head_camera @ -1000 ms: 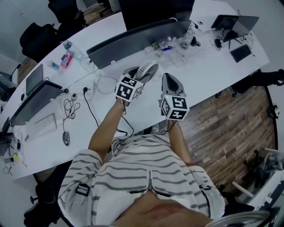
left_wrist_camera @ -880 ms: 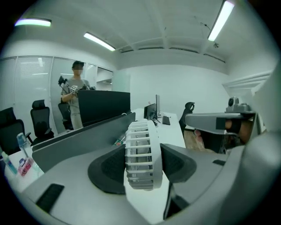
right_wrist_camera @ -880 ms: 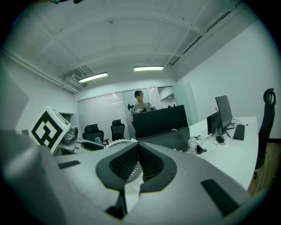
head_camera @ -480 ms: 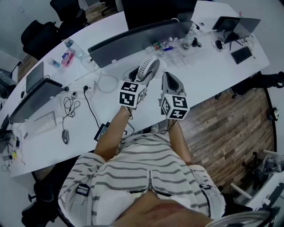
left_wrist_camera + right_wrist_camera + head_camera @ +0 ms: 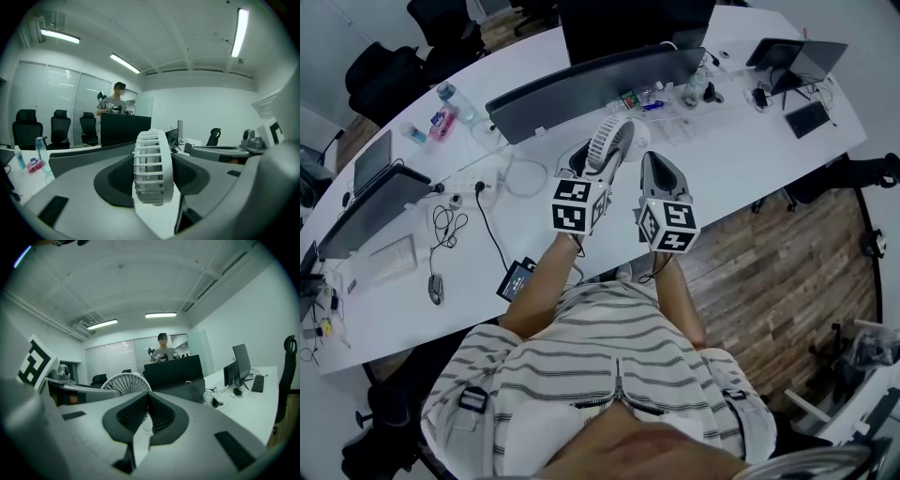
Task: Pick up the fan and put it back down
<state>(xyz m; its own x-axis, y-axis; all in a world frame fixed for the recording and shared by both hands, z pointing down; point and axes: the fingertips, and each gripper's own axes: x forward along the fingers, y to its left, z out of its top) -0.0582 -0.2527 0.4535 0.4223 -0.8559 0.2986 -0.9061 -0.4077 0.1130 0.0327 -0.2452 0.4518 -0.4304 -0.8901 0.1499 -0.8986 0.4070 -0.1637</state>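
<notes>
White fan [image 5: 614, 141] pinched in left hand-held gripper [image 5: 592, 161], above desk [image 5: 741, 141] | right hand-held gripper [image 5: 655, 169] pressed together

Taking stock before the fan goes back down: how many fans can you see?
1. The white fan is clamped in the left gripper, above the white desk. Another could be hidden behind the dark monitors.
</notes>
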